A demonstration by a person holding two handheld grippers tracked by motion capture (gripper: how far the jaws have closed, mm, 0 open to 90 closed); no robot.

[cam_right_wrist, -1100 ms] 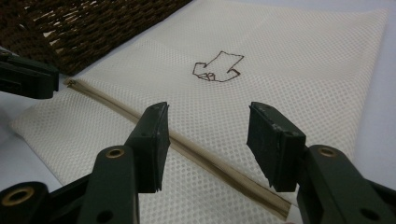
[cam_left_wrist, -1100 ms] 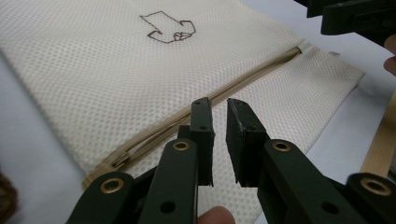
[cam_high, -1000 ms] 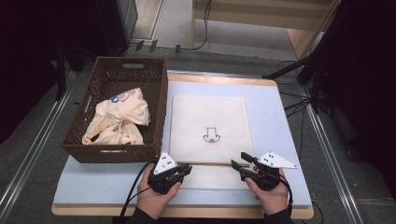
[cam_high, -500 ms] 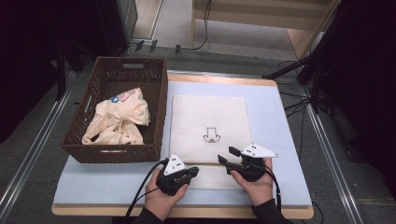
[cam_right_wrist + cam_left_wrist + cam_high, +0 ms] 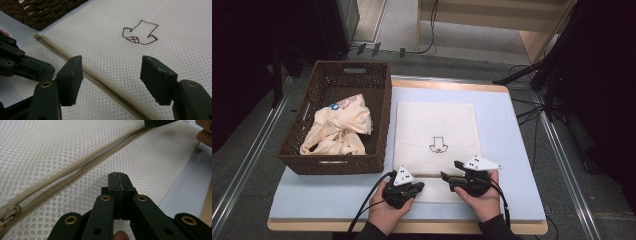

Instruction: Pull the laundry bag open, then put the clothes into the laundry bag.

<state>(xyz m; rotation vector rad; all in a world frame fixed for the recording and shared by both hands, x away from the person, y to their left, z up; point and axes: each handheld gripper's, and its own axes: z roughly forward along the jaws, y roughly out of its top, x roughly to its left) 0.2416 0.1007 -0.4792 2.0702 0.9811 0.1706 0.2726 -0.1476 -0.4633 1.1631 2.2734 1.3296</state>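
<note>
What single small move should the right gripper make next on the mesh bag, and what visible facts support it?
Probably lower the right gripper and close it on the mesh bag beside the zipper. Its jaws stand open just above the zipper line, having just been opening, with nothing gripped, while the left gripper is shut on the near edge.

Brown wicker basket [image 5: 337, 160], cream clothes [image 5: 339, 125] inside, pale blue table mat [image 5: 512, 150]

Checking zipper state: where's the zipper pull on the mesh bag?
The zipper pull sits at the bag's near left corner, next to the basket and left of the shut left gripper.
</note>
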